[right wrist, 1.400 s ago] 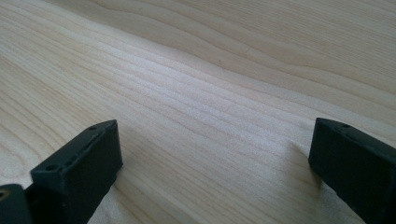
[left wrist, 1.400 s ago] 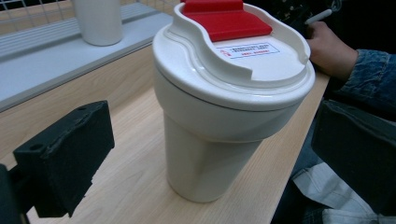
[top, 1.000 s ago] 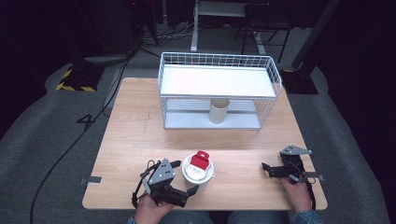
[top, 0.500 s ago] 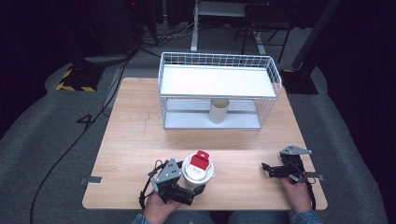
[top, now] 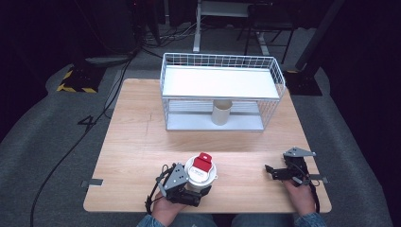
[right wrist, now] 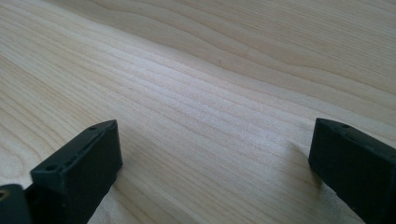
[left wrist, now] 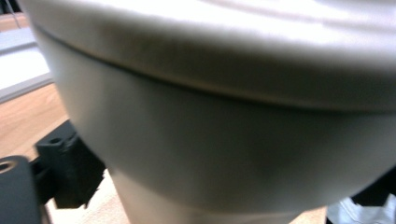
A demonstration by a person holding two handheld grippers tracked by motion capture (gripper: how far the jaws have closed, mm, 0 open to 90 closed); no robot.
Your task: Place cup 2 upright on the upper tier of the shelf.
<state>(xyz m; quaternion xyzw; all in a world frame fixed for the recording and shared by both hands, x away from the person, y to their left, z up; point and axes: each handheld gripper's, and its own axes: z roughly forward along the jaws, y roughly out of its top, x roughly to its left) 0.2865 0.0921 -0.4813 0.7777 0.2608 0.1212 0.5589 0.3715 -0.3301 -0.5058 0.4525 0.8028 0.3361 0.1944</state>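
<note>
The white cup (top: 201, 172), with a lid and a red tab on top, stands near the front edge of the desk (top: 137, 142), a little left of the middle. From where I sit, the desk is a pale wood top with clear grain, and it stands on grey carpet in a dark room. A black cable runs over the floor at the left, and a yellow-and-black striped block lies off the far left corner. Legs of other furniture show at the back. On the far half of the desk stands a white wire rack (top: 222, 92) with a flat white shelf across its top, and a small beige cylinder (top: 221, 112) stands upright on its lower level.

My left gripper (top: 191, 191) is at the cup's near side, touching it. In the left gripper view the cup's wall (left wrist: 224, 140) and the rim of its lid are pressed right up to the camera, blurred, with one black jaw at the lower left and a dark bit of the other at the lower right. The cup sits between the jaws; I cannot tell whether they press on it.

My right gripper (top: 276, 172) lies low over the desk near the front right, well apart from the cup. Its jaws are spread wide over bare wood (right wrist: 210, 93), with nothing between them.
</note>
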